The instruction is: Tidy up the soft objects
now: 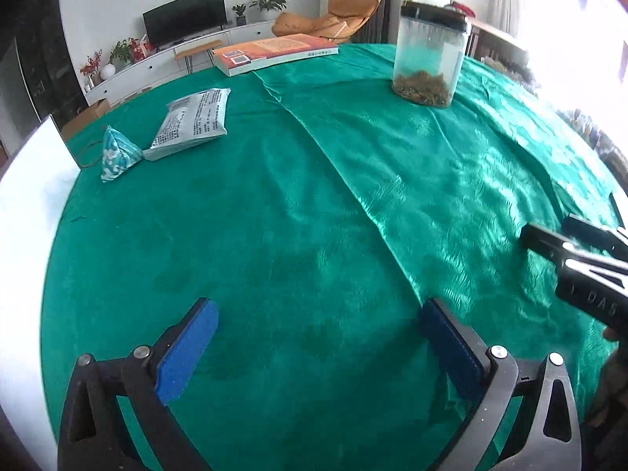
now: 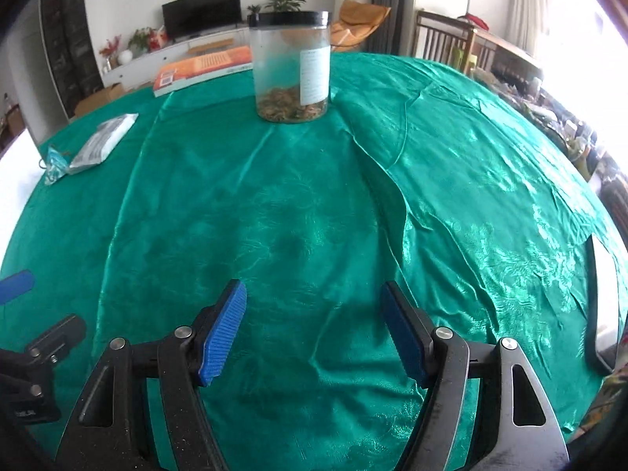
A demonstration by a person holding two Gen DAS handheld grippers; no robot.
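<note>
green satin cloth is lying rumpled over the table, reaching its near edge, with a jar standing on it toward the far edge. left gripper and right gripper are hovering with jaws spread, pinching nothing, while a packet and small pouch are lying touching near the far left edge.

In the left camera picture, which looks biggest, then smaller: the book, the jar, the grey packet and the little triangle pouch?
1. Jar and book: too alike to rank; the book lies farther away.
2. Grey packet.
3. Triangle pouch, smallest.
</note>
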